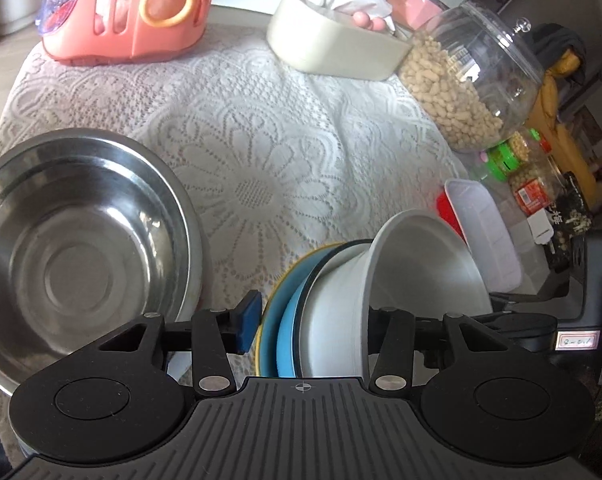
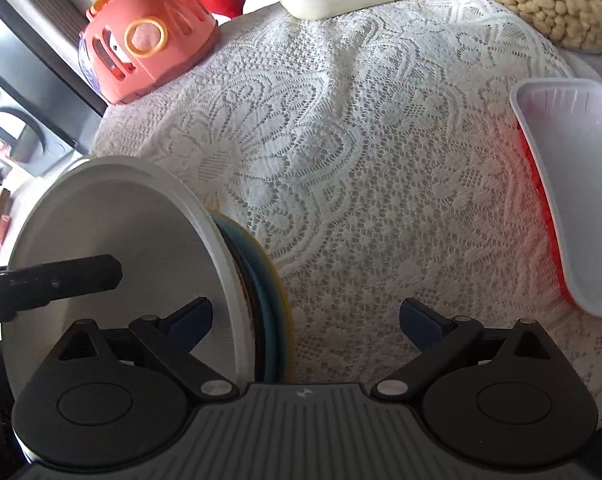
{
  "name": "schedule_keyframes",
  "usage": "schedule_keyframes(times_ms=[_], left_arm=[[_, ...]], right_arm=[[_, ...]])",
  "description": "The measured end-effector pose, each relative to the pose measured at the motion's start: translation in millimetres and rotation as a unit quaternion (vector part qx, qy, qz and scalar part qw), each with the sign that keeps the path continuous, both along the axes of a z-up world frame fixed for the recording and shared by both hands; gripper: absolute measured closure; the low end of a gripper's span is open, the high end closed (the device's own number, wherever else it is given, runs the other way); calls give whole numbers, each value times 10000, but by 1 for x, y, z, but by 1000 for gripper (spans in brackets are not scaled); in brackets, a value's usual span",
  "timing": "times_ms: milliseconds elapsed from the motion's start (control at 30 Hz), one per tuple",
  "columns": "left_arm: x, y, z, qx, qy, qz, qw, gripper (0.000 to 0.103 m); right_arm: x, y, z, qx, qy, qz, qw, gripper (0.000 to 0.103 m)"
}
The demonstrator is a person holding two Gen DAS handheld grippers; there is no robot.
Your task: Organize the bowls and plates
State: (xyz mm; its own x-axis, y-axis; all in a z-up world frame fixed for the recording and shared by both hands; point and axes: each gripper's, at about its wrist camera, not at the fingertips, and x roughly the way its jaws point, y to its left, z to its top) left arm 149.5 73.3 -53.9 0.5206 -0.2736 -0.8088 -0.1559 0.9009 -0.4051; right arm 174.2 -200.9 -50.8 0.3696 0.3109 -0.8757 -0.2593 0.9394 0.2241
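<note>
My left gripper point(image 1: 313, 320) is shut on a stack tipped up on edge: a yellow plate point(image 1: 261, 340), a blue plate point(image 1: 285, 332) and a white bowl point(image 1: 413, 268). Its blue pad point(image 1: 248, 320) presses on the yellow plate, and its other finger point(image 2: 61, 276) reaches inside the bowl point(image 2: 113, 232). My right gripper point(image 2: 307, 318) is open, its left fingertip in front of the bowl's inside and the plate edges point(image 2: 269, 304) between the jaws, untouched. An empty steel bowl point(image 1: 81, 248) sits on the lace tablecloth point(image 1: 261, 140) to the left.
At the back stand a coral plastic container point(image 1: 133, 12), a cream tub point(image 1: 333, 44) and a clear jar of peanuts point(image 1: 461, 80). A white tray over a red one point(image 2: 569, 200) lies at the right, with small jars point(image 1: 529, 176) beyond it.
</note>
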Motion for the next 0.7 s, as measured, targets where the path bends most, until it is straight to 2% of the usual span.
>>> schedule_keyframes(times_ms=[67,200,267,433,600,667,700], left_arm=[[-1,1,-1,-51,36,-6,10000,54],[-1,12,-3,-338,64,65,9994,55],[1,14,-4,-404,89,99,9991,56],[10,18,-5,-404,172,165,9989,59],[18,12,-6,-101,371,3,9993,61],[18,9,-7,-156,398,-115,9990,62],[18,8,-8,-180,390,-137,9990,59]], right_arm=[[1,4,3,73,78,168,9998,5],[1,5,3,771,530,467,9945,10],[-2,5,3,933,538,611,9923,13],[-2,9,11,1160,310,884,9888,15],[2,4,10,967,215,730,9924,15],[0,4,7,790,191,699,9942,15],[-1,3,4,717,205,684,9949,15]])
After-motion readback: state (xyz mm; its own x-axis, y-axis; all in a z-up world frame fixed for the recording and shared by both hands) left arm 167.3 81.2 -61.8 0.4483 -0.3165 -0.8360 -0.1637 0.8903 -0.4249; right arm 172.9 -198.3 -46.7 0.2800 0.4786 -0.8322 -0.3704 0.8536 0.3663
